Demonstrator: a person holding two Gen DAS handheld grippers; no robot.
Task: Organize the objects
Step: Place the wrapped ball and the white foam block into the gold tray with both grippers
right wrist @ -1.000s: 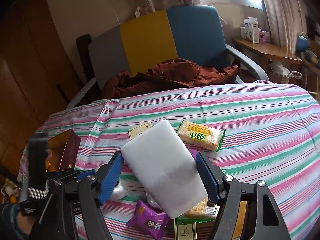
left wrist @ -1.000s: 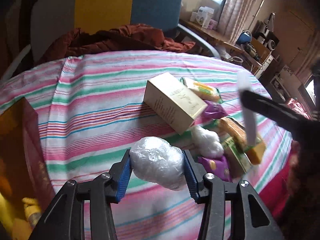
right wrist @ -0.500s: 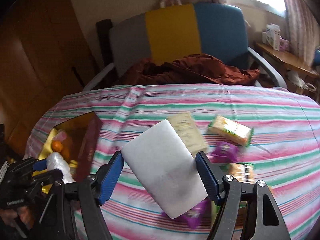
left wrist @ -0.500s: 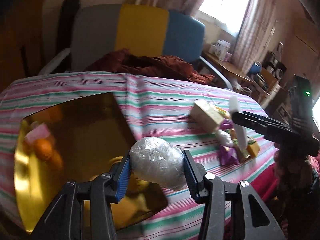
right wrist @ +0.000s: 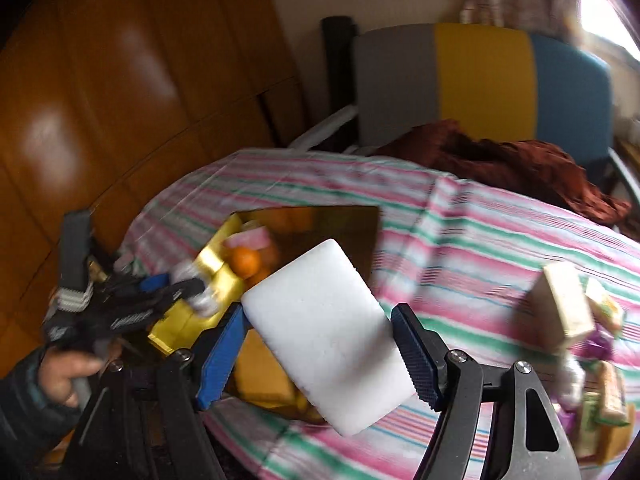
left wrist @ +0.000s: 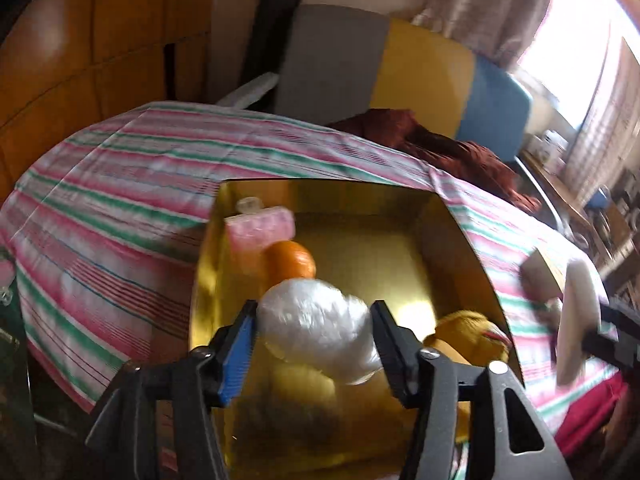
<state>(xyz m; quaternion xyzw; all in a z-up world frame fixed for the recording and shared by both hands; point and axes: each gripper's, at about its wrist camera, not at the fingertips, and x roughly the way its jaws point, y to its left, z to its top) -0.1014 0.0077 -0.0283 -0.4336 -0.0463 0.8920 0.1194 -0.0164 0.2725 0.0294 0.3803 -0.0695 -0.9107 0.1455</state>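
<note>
Opening over the gold box (left wrist: 460, 224), the left gripper (left wrist: 312, 354) frees its plastic-wrapped bundle (left wrist: 316, 324); the right gripper (right wrist: 320, 340) clamps the white block (right wrist: 324, 332).

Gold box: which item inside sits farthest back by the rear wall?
The pink packet, tucked in the gold box's rear left corner; the orange sits nearer, just in front of it.
</note>
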